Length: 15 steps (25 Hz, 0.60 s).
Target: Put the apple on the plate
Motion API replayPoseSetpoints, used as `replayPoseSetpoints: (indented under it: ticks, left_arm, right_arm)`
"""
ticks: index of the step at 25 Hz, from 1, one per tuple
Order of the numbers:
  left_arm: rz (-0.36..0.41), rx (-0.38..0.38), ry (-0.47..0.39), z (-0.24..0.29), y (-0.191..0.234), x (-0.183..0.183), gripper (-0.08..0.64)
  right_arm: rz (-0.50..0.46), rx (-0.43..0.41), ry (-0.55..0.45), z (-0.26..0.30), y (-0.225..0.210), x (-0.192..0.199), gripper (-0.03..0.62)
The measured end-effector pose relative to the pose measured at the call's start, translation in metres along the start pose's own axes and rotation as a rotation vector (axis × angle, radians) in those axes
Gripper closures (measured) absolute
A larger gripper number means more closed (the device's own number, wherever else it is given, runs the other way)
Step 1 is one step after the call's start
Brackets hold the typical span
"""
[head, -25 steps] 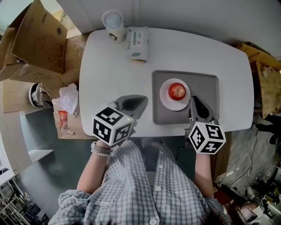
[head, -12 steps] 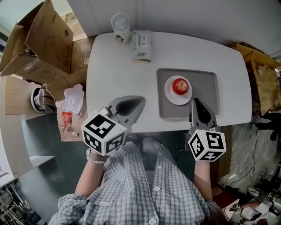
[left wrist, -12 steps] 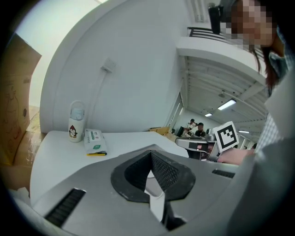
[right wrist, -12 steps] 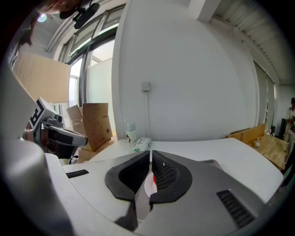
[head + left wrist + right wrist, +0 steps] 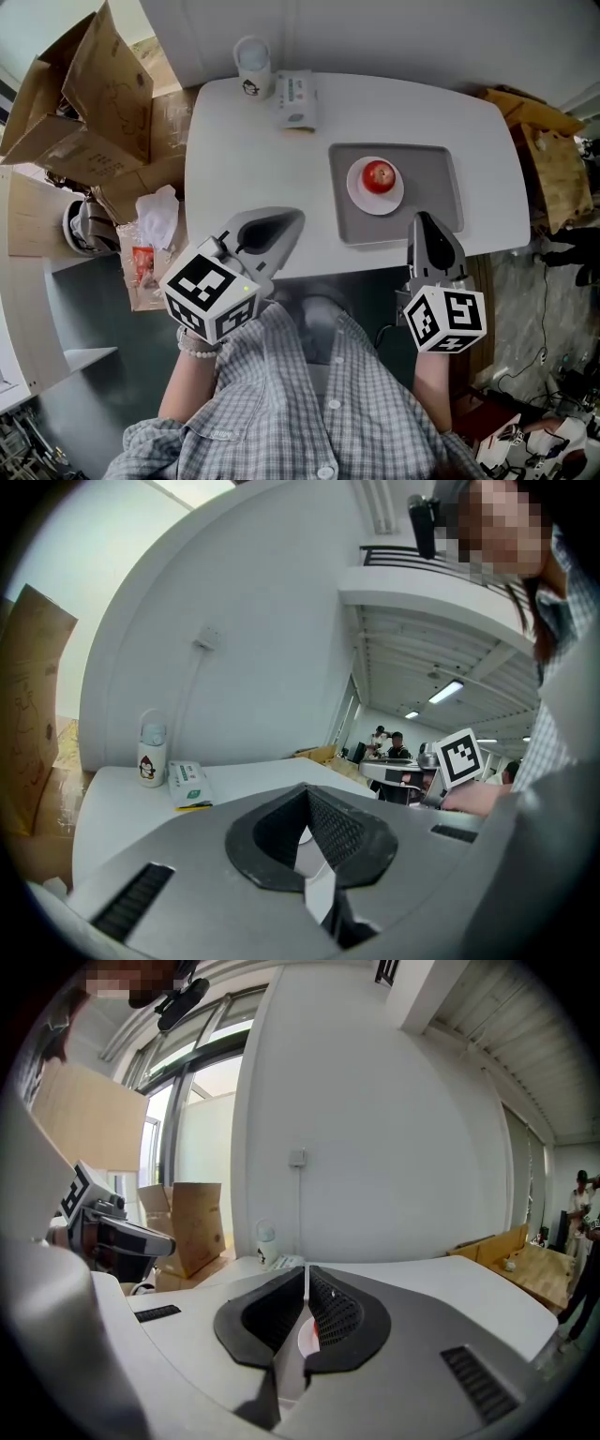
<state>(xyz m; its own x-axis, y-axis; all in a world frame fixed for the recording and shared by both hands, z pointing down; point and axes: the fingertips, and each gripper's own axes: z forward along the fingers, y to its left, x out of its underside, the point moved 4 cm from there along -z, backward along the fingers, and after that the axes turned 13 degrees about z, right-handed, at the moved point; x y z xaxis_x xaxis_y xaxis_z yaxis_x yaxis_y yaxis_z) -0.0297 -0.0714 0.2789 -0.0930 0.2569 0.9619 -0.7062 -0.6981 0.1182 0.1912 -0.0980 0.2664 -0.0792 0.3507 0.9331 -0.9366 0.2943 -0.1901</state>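
Note:
A red apple (image 5: 379, 174) sits on a small white plate (image 5: 356, 199), which stands on a grey tray (image 5: 431, 178) at the right of the white table (image 5: 244, 159). My right gripper (image 5: 422, 218) is shut and empty; its tip hangs over the tray's near edge, just right of the plate. In the right gripper view the shut gripper (image 5: 307, 1277) shows a sliver of red low between its pads. My left gripper (image 5: 294, 217) is also shut and empty, over the table's near edge and left of the tray. The left gripper view shows that gripper (image 5: 306, 791) closed tip to tip.
A white bottle (image 5: 251, 64) and a tissue pack (image 5: 296, 98) stand at the table's far edge. Cardboard boxes (image 5: 84, 84) and a bag (image 5: 155, 211) crowd the floor at left. Brown boxes (image 5: 548, 159) lie at right. People stand far off (image 5: 389, 744).
Both grippers have drawn back from the tray toward the table's near edge and come up. The apple, plate and tray have stayed put.

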Motion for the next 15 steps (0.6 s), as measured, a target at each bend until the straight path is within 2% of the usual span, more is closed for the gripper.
replayPoseSetpoints:
  ticks: [15]
  left_arm:
    - [-0.009,0.061,-0.051,-0.011,-0.012,-0.001,0.551]
  right_arm:
    - [-0.014,0.045,-0.038,-0.031,0.014,0.001,0.561]
